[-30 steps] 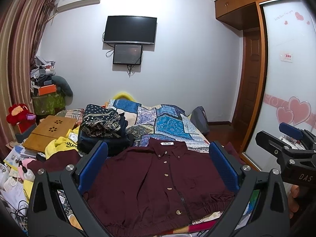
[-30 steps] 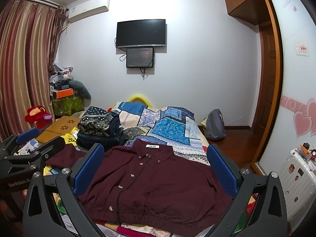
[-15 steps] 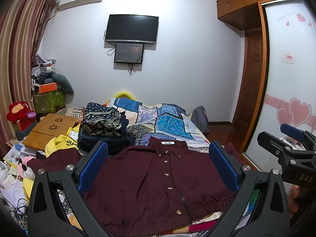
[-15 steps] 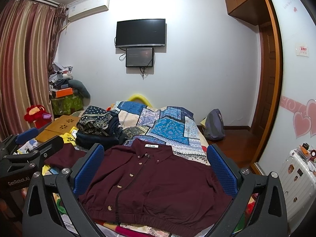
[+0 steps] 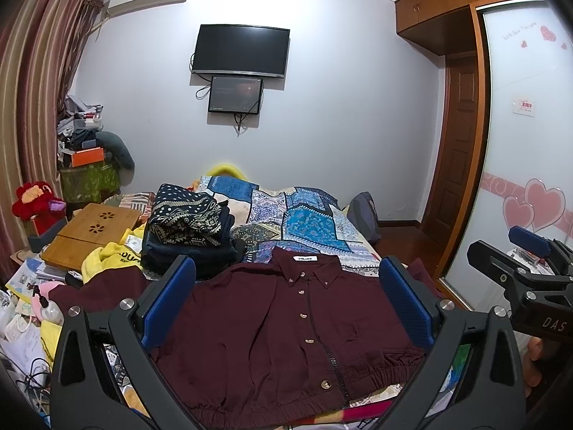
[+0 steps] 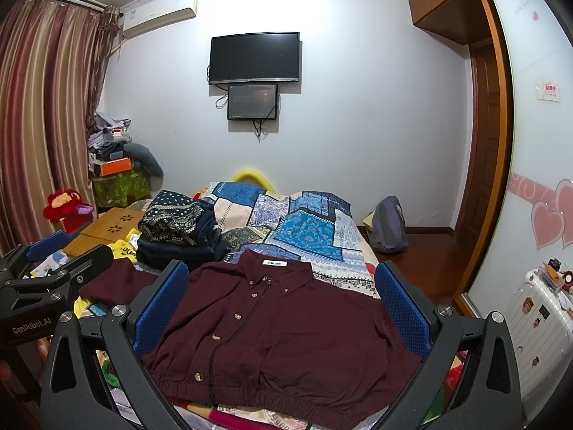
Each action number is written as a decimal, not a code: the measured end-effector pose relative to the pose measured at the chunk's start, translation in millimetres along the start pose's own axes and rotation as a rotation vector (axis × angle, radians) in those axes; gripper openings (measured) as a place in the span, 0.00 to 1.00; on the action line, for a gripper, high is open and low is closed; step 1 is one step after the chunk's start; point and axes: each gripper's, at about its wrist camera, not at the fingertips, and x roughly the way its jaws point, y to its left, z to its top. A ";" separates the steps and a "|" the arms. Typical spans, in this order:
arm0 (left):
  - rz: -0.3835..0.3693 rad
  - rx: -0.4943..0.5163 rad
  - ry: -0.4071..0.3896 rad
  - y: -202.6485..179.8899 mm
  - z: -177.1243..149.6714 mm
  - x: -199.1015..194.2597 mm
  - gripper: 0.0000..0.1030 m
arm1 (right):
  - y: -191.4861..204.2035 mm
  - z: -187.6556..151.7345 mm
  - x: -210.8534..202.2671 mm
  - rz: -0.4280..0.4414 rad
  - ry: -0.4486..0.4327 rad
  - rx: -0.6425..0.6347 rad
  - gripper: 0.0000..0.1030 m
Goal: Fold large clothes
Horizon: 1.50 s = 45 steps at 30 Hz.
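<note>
A maroon shirt [image 5: 286, 326] lies flat, buttoned, on the patchwork-quilted bed [image 5: 304, 222] in a cluttered bedroom. The left gripper [image 5: 286, 301] and right gripper [image 6: 283, 301] hover above it, jaws spread wide.

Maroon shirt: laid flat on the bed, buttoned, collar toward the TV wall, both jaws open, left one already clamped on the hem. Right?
Not quite. The left gripper is not clamped on anything: the left wrist view shows its jaws wide open above the maroon shirt, holding no cloth. The rest holds: the shirt lies flat and buttoned on the bed, collar toward the TV wall, and the right gripper is open too.
</note>
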 end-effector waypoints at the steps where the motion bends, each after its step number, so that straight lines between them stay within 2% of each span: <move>1: -0.001 -0.001 0.000 0.1 0.1 0.2 1.00 | 0.0 0.0 0.0 0.000 0.000 0.000 1.00; 18: 0.003 -0.005 0.029 4.9 2.2 13.9 1.00 | -1.1 -0.8 11.8 -0.010 0.029 0.004 1.00; 26: -0.014 0.004 0.063 19.3 4.6 35.0 1.00 | 1.6 1.9 37.9 -0.018 0.055 -0.018 1.00; 29: 0.005 -0.010 0.074 32.3 7.2 47.4 1.00 | 4.1 5.4 53.5 -0.014 0.066 -0.038 1.00; 34: 0.086 -0.066 0.096 76.1 11.7 75.2 1.00 | 9.2 10.6 82.8 -0.019 0.075 -0.057 1.00; 40: 0.263 -0.149 0.167 152.5 -5.9 113.5 1.00 | 17.8 7.9 126.6 -0.021 0.138 -0.098 1.00; 43: 0.334 -0.249 0.215 202.5 -22.7 128.0 1.00 | 21.4 3.6 146.6 -0.002 0.182 -0.102 1.00; 45: 0.344 -0.338 0.267 236.4 -35.2 137.8 1.00 | 25.1 0.3 163.8 0.017 0.226 -0.115 1.00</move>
